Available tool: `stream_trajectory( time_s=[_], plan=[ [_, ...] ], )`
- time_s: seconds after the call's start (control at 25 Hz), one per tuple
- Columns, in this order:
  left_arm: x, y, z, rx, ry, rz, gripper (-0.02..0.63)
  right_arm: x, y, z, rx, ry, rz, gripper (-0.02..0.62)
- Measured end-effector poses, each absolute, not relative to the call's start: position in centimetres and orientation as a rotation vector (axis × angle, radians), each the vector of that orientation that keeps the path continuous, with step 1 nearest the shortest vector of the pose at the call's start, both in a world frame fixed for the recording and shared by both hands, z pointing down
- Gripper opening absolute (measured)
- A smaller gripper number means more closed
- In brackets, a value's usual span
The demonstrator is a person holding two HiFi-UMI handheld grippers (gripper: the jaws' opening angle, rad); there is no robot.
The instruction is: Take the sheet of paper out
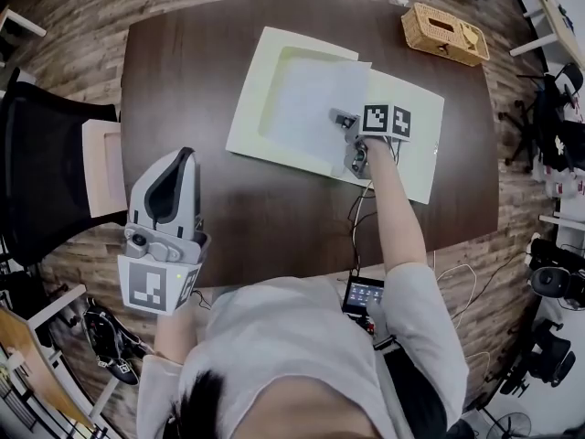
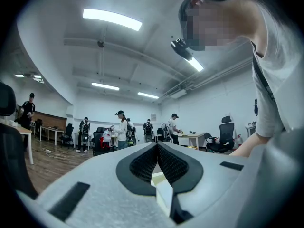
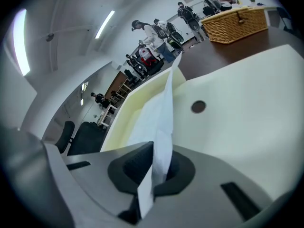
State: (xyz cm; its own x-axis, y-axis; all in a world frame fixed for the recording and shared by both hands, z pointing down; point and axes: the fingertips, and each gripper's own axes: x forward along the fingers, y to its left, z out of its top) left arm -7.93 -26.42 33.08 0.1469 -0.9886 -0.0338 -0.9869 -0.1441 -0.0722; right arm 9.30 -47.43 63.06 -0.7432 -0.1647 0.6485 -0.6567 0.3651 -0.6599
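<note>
A pale yellow folder (image 1: 260, 131) lies open in the middle of the dark brown table (image 1: 183, 71). A white sheet of paper (image 1: 315, 99) rests in it, its near right edge lifted. My right gripper (image 1: 340, 117) is shut on that edge; in the right gripper view the sheet (image 3: 159, 113) stands on edge, pinched between the black pads of the right gripper (image 3: 159, 160), above the folder (image 3: 237, 108). My left gripper (image 1: 181, 158) hovers over the table's near left edge, away from the folder. In its own view the left gripper (image 2: 156, 148) points level across the room, pads touching, holding nothing.
A wicker basket (image 1: 444, 33) sits at the table's far right corner, also in the right gripper view (image 3: 235, 23). A black chair (image 1: 46, 172) stands at the left. A small screen (image 1: 363, 293) with cables sits at the near edge. Several people stand across the room (image 2: 121, 129).
</note>
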Motion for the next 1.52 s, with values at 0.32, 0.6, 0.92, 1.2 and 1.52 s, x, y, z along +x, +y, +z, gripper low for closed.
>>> stream_trajectory(
  time_s=[0.32, 0.6, 0.92, 1.2, 1.52],
  plan=[
    [-6.3, -26.2, 32.2, -2.351, 1.940, -0.014, 0.008, 15.1, -47.1, 62.0, 0.875, -2.153, 1.355, 0.015],
    [-5.3, -25.7, 31.6, -2.387, 1.887, -0.002, 0.008, 18.6, -46.2, 59.0, 1.009, -2.215, 1.213, 0.015],
    [-3.2, -24.7, 30.4, -2.441, 1.791, 0.032, 0.008, 21.8, -43.8, 54.1, 1.182, -2.301, 0.976, 0.014],
    [-2.6, -23.5, 29.1, -2.462, 1.736, 0.049, 0.008, 22.5, -41.4, 49.3, 1.286, -2.373, 0.734, 0.015],
    [-2.9, -22.1, 28.9, -2.481, 1.724, 0.032, 0.008, 21.8, -37.6, 44.4, 1.337, -2.454, 0.534, 0.014]
  ],
)
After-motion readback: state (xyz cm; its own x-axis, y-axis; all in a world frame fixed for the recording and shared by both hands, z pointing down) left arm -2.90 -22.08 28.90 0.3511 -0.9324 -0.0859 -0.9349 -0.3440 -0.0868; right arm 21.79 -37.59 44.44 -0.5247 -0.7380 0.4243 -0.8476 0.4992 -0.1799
